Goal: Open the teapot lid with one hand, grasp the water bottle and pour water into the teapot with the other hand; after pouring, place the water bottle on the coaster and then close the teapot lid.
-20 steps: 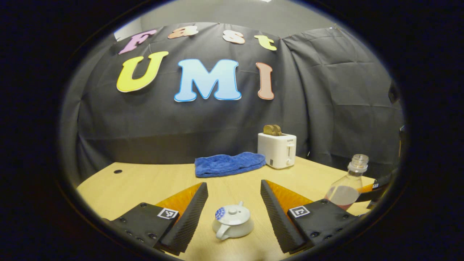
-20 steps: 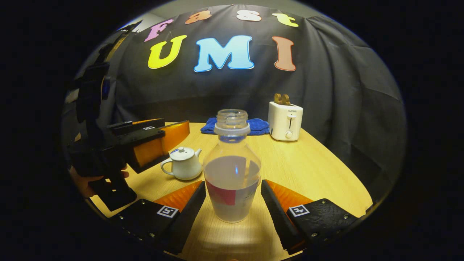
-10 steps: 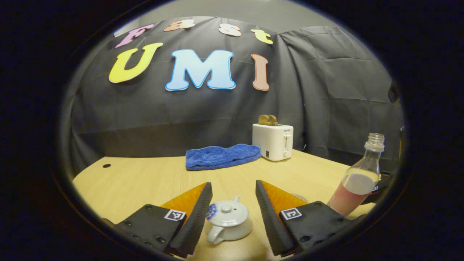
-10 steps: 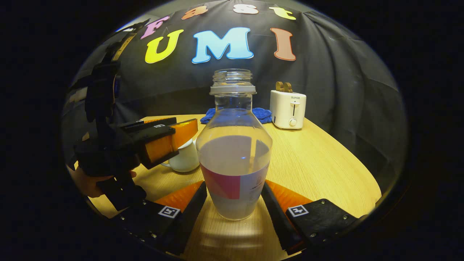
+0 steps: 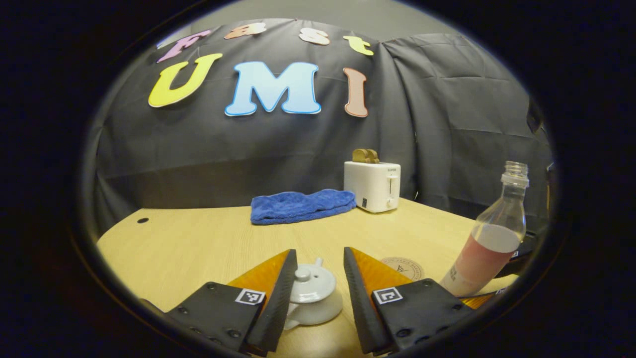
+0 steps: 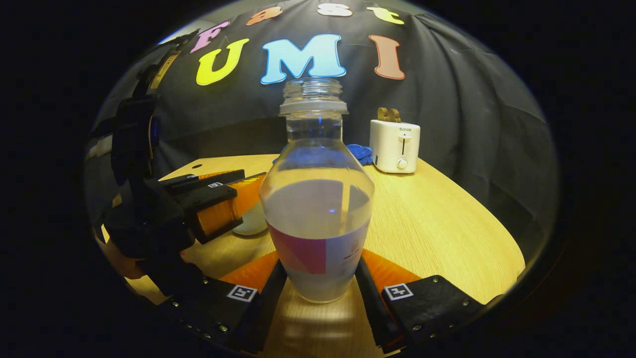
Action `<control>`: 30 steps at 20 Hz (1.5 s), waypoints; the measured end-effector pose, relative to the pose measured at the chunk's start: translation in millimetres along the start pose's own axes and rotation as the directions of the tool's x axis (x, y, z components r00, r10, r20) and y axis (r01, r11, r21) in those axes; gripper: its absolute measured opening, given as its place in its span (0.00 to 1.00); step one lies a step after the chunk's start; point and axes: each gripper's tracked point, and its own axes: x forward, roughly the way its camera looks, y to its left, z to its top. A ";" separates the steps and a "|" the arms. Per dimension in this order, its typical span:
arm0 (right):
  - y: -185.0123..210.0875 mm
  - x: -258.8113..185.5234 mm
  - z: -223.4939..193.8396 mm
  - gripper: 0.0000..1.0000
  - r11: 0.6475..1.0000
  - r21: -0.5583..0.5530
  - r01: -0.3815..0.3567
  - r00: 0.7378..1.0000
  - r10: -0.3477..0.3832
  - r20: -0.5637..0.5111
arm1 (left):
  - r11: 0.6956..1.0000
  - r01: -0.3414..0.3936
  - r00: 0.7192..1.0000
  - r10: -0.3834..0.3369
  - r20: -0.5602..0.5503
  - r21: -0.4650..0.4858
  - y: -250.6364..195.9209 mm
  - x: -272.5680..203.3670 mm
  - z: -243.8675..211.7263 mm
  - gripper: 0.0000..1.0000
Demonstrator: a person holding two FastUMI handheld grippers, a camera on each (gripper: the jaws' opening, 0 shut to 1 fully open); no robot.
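Left gripper view. Left tool (image 5: 318, 298): fingers spread, one on each side of the small white ceramic teapot (image 5: 312, 297), neither yet pressing on the lid. Teapot: upright on the pale wooden table (image 5: 198, 248), round-knobbed lid (image 5: 309, 281) seated, short spout pointing away toward the back wall, loop handle toward the camera. Step in hand, as judged: closing on the lid knob. Done well, the fingers centre on the knob, not on the pot's shoulder, close gently, and lift straight up so the pot does not skid. Clear plastic water bottle with a pink label (image 5: 489, 238): at the right, open neck up, long axis leaning slightly in this view, partly filled. Round printed coaster (image 5: 402, 267): flat on the table between teapot and bottle. Folded blue towel (image 5: 300, 206) and white toaster (image 5: 372, 185): at the back, well apart from the work.

Right gripper view. Right tool (image 6: 318, 291): fingers close against the bottle's lower body on both sides; contact looks likely, firm pinch not certain. Bottle: upright, long axis vertical, uncapped mouth at top. Judged advice: grip the label band squarely before lifting, keeping the mouth up. Left tool at the left, over the teapot.
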 end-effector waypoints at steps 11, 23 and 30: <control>0.1 6.7 3.2 0.77 1.000 -0.004 -0.006 1.000 0.006 -0.024 | 0.997 -0.049 0.999 0.048 0.021 0.056 13.6 0.5 -4.9 0.19; -9.0 11.1 8.8 0.75 0.996 -0.050 0.071 0.990 -0.077 -0.118 | 0.999 -0.023 0.999 0.021 0.039 0.031 17.8 2.9 8.6 0.12; -29.9 4.0 17.6 0.75 0.976 -0.169 0.135 0.971 -0.164 -0.176 | 1.000 -0.026 0.997 0.026 0.069 0.000 35.1 -3.7 30.4 0.12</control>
